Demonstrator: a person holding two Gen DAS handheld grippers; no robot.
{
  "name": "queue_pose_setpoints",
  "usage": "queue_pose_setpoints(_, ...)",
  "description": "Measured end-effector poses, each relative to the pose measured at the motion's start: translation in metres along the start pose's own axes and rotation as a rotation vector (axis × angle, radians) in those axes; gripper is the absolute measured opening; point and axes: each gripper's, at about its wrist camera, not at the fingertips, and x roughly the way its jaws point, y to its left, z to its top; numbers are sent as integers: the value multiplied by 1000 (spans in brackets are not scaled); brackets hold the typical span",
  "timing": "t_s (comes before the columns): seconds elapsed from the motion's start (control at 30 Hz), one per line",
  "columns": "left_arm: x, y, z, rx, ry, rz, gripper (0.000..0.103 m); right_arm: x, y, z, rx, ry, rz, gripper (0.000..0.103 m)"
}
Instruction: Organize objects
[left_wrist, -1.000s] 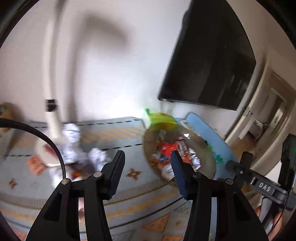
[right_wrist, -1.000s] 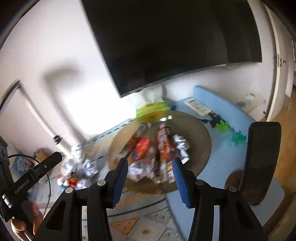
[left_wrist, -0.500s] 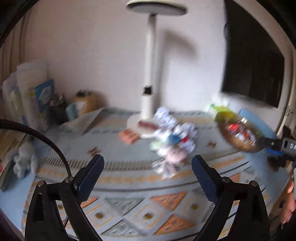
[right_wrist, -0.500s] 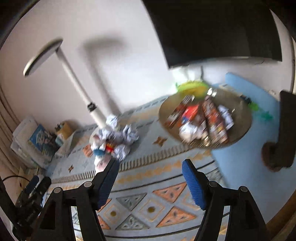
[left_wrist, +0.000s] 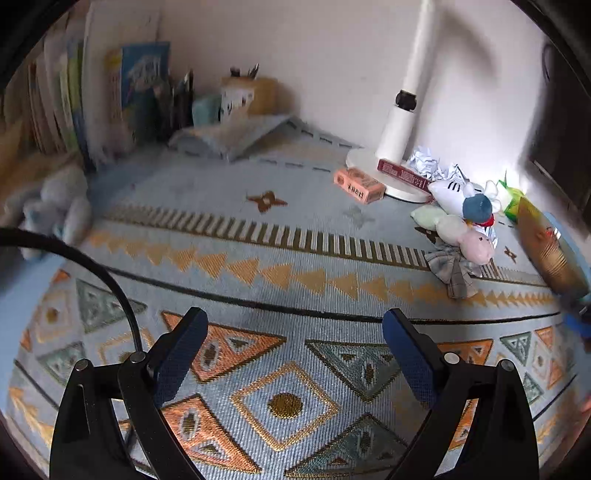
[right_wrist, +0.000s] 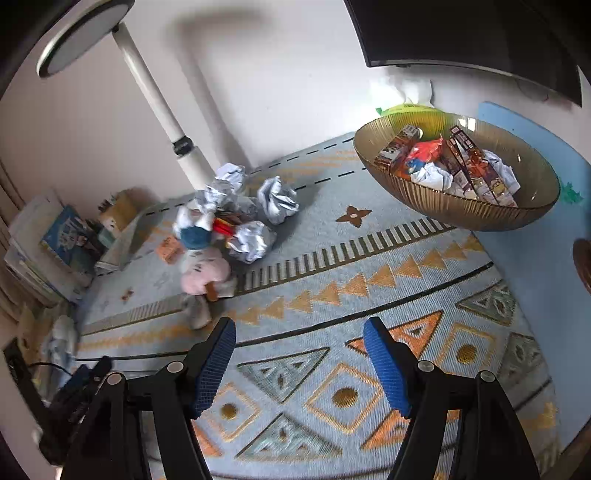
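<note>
Left gripper (left_wrist: 291, 354) and right gripper (right_wrist: 300, 363): jaws spread, empty. Box (left_wrist: 358, 184) lettering beside lamp base (left_wrist: 373, 173) is illegible. Only the right view shows the bowl (right_wrist: 458, 210) interior.

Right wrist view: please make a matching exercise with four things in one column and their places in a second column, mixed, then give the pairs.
Things:
1. bowl
2. paper balls
3. books
4. lamp

Places:
a. far left, by the wall
b. on the right, holding snack packs
c. standing behind the pile
d. on the cloth, beside the soft toys

Pairs: 1-b, 2-d, 3-a, 4-c
</note>
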Motion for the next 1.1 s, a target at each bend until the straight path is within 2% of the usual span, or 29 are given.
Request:
queue_pose_setpoints(0.07, 1, 2, 0, -10, 4, -18, 96, 12, 1, -7, -28, -26, -16, 70)
queue_pose_setpoints(0.13, 8, 1, -1, -14, 41, 1, 96, 24, 3, -16, -57, -48, -62, 70)
queue_pose_setpoints(0.23, 21, -7, -2, 8, 109, 82, 96, 34, 9, -18, -93, -18, -68, 70)
queue_pose_setpoints(0.33, 27, -19, -4, 73, 141, 153, 97, 43, 12, -18, -119, 21, -91, 80)
queue_pose_setpoints(0.43, 26, -18, -6, 73, 141, 138, 98, 53, 8, -16, -107, 80, -80, 83)
queue_pose_setpoints(0.53, 26, -19, -8, 78, 147, 142, 101, 54, 6, -16, -102, 81, -66, 90)
queue_pose_setpoints(0.63, 26, -19, -7, 77, 149, 139, 102, 57, 10, -17, -124, 99, -55, 102)
queue_pose_setpoints(0.87, 27, -20, -8, 74, 150, 141, 102, 64, 20, -18, -165, 124, -96, 103)
queue_pose_setpoints(0.93, 27, -20, -8, 73, 150, 142, 102, 75, 31, -16, -223, 158, -179, 103)
queue_pose_setpoints(1.0, 27, -20, -9, 73, 150, 141, 102, 83, 42, -12, -263, 151, -220, 103)
queue_pose_setpoints(1.1, 27, -20, -9, 73, 150, 142, 102, 87, 39, -10, -242, 165, -180, 103)
